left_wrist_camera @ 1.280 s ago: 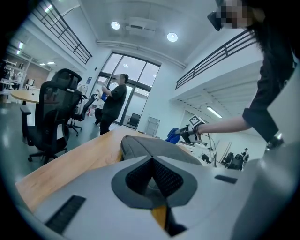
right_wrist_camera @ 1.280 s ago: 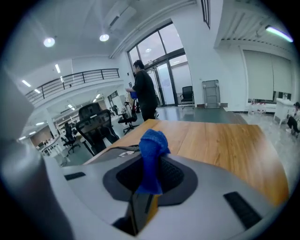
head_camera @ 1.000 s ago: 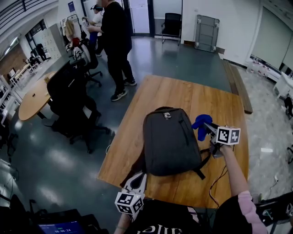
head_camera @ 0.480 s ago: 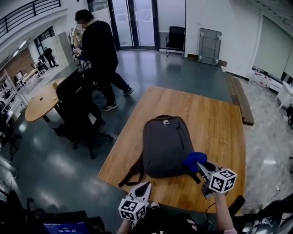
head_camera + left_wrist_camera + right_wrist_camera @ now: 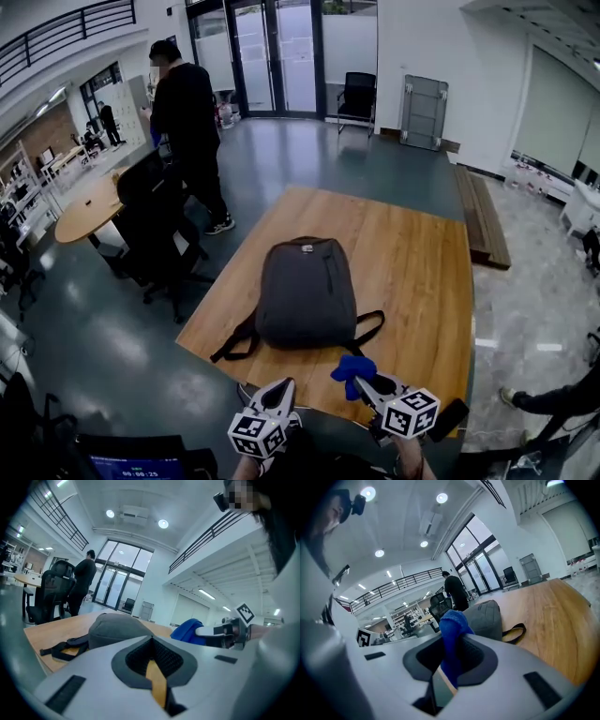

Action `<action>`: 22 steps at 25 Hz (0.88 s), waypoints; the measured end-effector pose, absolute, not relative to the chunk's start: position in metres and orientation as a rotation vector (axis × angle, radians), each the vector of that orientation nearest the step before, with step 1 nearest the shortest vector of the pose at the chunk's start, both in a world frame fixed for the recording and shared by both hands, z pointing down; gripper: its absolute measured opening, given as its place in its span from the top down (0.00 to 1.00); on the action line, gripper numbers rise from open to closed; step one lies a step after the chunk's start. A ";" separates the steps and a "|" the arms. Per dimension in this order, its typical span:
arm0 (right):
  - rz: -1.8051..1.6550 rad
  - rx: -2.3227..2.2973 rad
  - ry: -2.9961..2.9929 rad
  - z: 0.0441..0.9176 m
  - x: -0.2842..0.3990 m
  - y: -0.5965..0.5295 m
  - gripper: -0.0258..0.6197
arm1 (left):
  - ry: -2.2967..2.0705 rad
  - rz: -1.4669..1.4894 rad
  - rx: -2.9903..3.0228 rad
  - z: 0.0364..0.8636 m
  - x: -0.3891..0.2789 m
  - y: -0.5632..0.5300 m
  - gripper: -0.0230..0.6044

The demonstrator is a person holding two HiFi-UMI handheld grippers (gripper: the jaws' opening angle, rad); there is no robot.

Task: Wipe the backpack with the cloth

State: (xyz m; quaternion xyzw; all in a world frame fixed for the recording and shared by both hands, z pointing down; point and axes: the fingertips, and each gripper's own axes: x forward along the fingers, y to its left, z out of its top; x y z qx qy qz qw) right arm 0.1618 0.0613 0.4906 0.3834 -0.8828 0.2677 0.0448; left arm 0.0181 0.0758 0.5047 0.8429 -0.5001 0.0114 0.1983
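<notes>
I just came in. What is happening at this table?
A person holds a gripper in each hand at the near edge of a wooden table. The right gripper is shut on a blue cloth, held up and not touching the grey backpack, which lies flat on the table. The left gripper is shut with nothing in it. At this moment the cloth is off the backpack.
</notes>
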 end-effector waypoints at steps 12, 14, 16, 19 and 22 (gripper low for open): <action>0.812 0.974 -2.785 0.487 0.191 0.158 0.86 | -1.447 -0.054 2.296 0.502 0.084 0.174 0.96; 0.816 0.946 -2.789 0.487 0.190 0.167 0.86 | -1.471 -0.067 2.281 0.498 0.082 0.183 0.96; 0.828 0.923 -2.791 0.486 0.190 0.178 0.86 | -1.487 -0.061 2.276 0.494 0.084 0.196 0.96; 0.843 0.906 -2.801 0.481 0.191 0.194 0.86 | -1.492 -0.032 2.290 0.488 0.091 0.213 0.96; 0.841 0.883 -2.806 0.486 0.185 0.196 0.86 | -1.488 -0.022 2.304 0.489 0.093 0.210 0.96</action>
